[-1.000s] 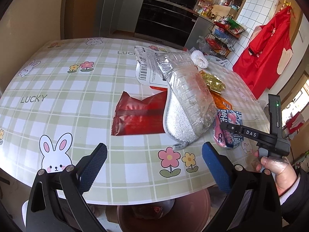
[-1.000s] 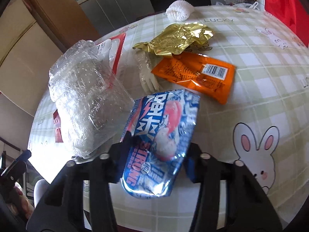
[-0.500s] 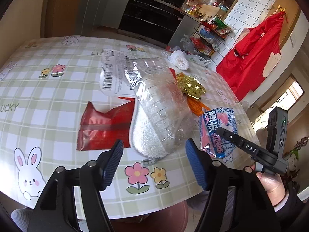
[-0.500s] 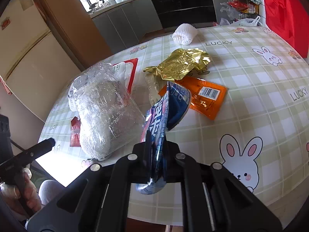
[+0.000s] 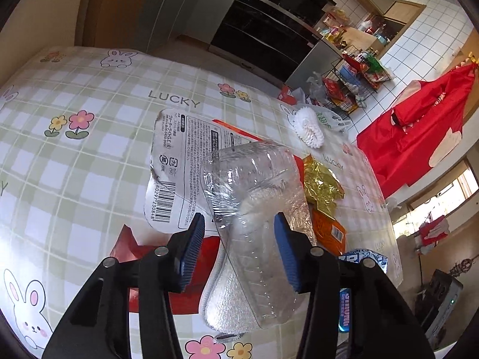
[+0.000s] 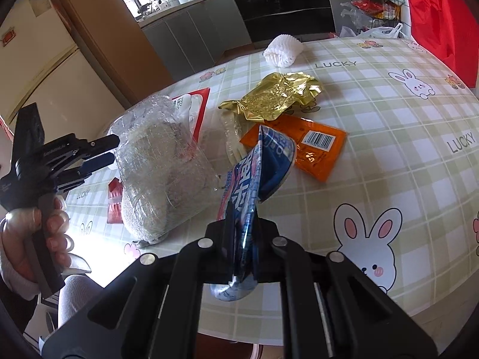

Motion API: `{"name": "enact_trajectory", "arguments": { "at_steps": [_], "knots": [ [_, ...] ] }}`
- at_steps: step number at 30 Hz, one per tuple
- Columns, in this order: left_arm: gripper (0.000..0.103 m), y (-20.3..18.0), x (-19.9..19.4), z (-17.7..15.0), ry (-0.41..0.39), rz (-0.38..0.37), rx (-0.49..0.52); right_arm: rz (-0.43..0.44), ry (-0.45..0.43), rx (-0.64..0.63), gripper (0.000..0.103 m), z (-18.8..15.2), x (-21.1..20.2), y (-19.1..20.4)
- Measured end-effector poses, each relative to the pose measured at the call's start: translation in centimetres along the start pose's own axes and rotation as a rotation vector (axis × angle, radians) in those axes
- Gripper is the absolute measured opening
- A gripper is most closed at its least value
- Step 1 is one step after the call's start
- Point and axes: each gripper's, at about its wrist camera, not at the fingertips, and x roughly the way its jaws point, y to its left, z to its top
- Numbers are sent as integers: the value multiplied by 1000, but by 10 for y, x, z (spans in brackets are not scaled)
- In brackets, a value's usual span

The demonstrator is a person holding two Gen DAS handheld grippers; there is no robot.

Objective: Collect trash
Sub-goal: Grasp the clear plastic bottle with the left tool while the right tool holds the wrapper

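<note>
We have the blue snack wrapper pinched upright in the right gripper, its jaws closed on the lower part of the foil so the top flops over above the table; the same wrapper shows at the lower right edge of the left wrist view; that piece looks collected and only needs carrying to a bin, which we cannot see in either view; the step in hand, as we judge it, is the second pick; the clear plastic package, with something white and fuzzy inside, lies on the checked tablecloth between the blue pads of the left gripper, whose jaws stand apart on either side of it, not yet pressing; beneath it lie a white printed label card and a red foil packet; beside it, farther off, the gold foil wrapper, the orange sachet and a white foam fruit net wait their turn; next we should close the left jaws squarely across the package's width, gently, since thin plastic will likely buckle or slip, then lift it clear of the card under it
</note>
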Motion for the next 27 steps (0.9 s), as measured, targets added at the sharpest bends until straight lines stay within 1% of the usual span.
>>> {"name": "enact_trajectory", "arguments": {
  "at_steps": [2, 11, 15, 20, 21, 24, 25, 26, 27],
  "knots": [
    [47, 4, 3, -2, 14, -3, -29, 1, 2, 2, 12, 1, 1, -1],
    [47, 3, 12, -7, 30, -16, -45, 11, 13, -2, 12, 0, 8, 0],
    [49, 3, 18, -6, 55, -51, -83, 16, 23, -9, 12, -3, 10, 2],
    [49, -1, 23, -8, 75, -108, -103, 22, 38, -27, 12, -4, 14, 6],
    [49, -3, 23, -9, 78, -117, -100, 21, 41, -30, 12, -4, 14, 7],
    [49, -13, 22, -10, 74, -111, -60, 21, 44, -30, 12, -5, 16, 7],
    [48, -14, 20, -10, 73, -95, -41, 22, 43, -28, 12, -5, 15, 6],
    [40, -15, 19, -10, 67, -76, -25, 23, 42, -28, 12, -5, 15, 6],
    [39, -16, 17, -9, 61, -71, -16, 23, 40, -27, 12, -5, 14, 6]
  ]
}}
